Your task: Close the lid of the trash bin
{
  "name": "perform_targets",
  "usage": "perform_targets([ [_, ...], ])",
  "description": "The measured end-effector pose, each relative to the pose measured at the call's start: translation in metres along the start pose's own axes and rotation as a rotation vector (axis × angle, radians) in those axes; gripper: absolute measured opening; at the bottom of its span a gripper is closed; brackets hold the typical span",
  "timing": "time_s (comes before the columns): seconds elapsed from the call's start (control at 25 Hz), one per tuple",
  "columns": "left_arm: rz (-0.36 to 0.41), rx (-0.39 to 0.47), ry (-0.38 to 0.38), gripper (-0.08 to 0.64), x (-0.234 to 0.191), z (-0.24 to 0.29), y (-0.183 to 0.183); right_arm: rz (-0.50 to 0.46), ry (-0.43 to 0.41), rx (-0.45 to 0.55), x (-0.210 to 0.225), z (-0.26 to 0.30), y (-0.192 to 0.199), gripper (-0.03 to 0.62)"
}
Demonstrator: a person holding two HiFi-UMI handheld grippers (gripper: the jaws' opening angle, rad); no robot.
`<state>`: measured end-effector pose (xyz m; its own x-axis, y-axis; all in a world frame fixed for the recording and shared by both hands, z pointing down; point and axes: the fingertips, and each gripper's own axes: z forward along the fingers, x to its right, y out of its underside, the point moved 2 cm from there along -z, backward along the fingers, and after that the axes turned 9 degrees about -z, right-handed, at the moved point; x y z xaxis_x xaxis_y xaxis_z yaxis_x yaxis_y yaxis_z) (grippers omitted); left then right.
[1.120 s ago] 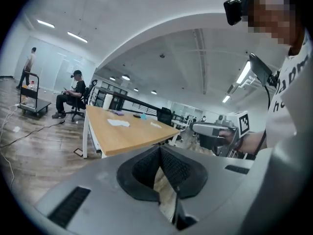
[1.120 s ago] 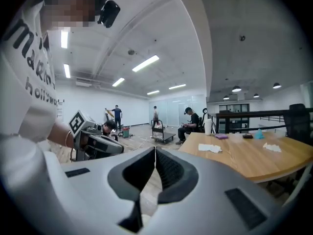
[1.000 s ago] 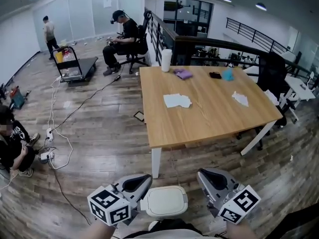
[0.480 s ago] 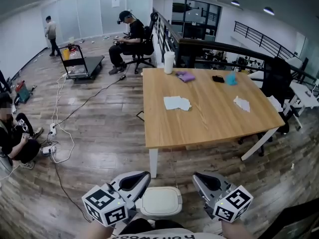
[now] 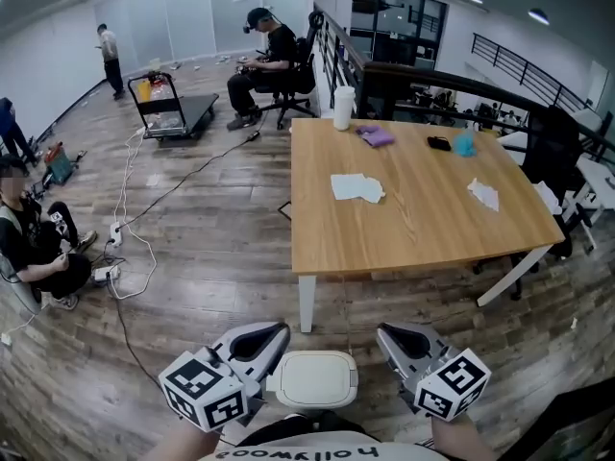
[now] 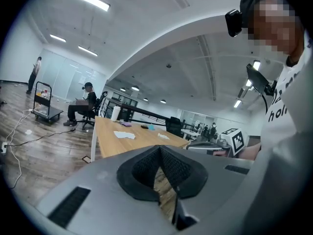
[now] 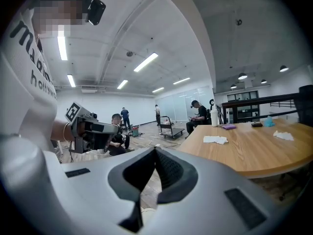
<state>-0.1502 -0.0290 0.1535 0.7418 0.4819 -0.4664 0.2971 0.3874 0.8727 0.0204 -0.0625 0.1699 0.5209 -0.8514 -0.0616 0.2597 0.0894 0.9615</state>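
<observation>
Here, trash bin (image 5: pixel 312 380) (closed), between hand-held grippers (image 5: pixel 277 334) (image 5: pixel 386 335)

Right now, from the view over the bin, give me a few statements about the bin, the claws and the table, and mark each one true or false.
1. The trash bin lid lies flat and looks closed. True.
2. The left claw grips a sheet of paper. False: its jaws are together with nothing between them.
3. The white paper lies on the wooden table. True.
4. The cart stands to the right of the table. False: the cart stands far off to its left.
</observation>
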Motion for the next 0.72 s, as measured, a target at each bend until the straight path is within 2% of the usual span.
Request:
perform_targets([
  [0.72,0.033,-0.020,0.004,0.006,0.011,0.009,0.010,-0.016,-0.013,-0.016,0.003,-0.007,0.007,0.009],
])
